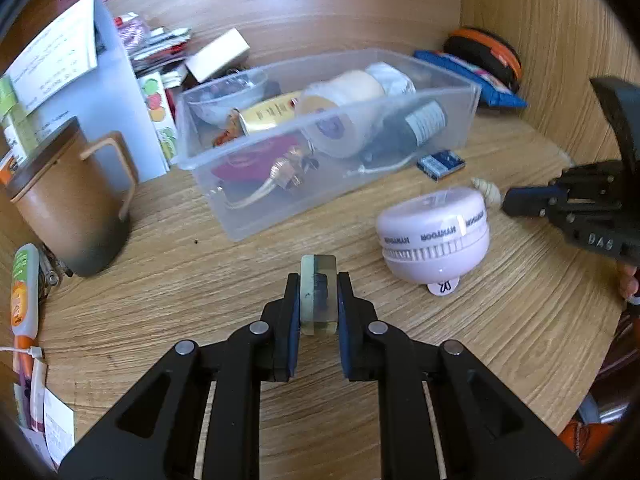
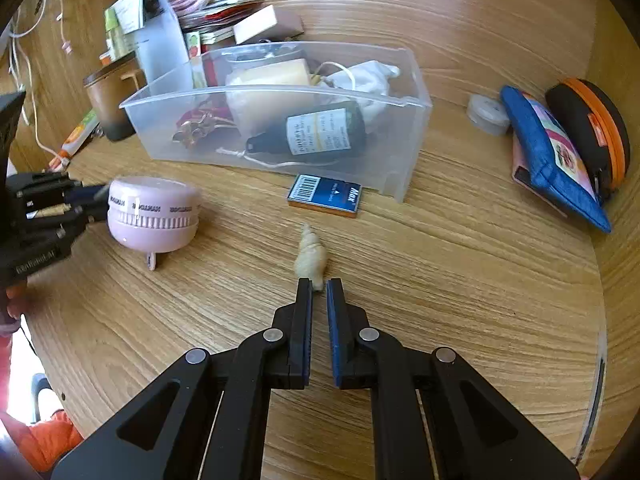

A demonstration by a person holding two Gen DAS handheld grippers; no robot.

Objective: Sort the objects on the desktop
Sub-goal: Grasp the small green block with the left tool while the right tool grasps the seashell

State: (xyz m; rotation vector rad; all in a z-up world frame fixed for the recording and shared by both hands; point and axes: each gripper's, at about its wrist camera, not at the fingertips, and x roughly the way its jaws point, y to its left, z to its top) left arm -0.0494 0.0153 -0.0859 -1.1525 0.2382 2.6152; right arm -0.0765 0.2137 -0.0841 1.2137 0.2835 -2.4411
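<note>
The left gripper is clamped on a small translucent block, pale green on one side with something dark set inside it, both blue pads pressed flat against its sides. The block stands upright between the fingers, its far end poking out just past the tips, low over the wooden desk.

Over on the right, the right gripper has its jaws drawn nearly together, and the near end of a cream spiral shell sits right at the fingertips. The left wrist view shows those tips touching the shell's end, so it looks pinched at its end, the shell lying on the desk and pointing straight away from the gripper.

Ahead and to the right of the left gripper stands a pale pink round gadget with lettering around its band; from the right gripper it sits off to the left, between the two tools. Beyond the shell lies a flat blue box with a barcode, just in front of the clear plastic bin. The bin holds a dark bottle lying on its side, a cream roll, white cloth and a red pouch.

Far left of the left gripper stands a brown mug with a lid. Far right of the right gripper, a blue pouch leans against a black and orange case.
</note>
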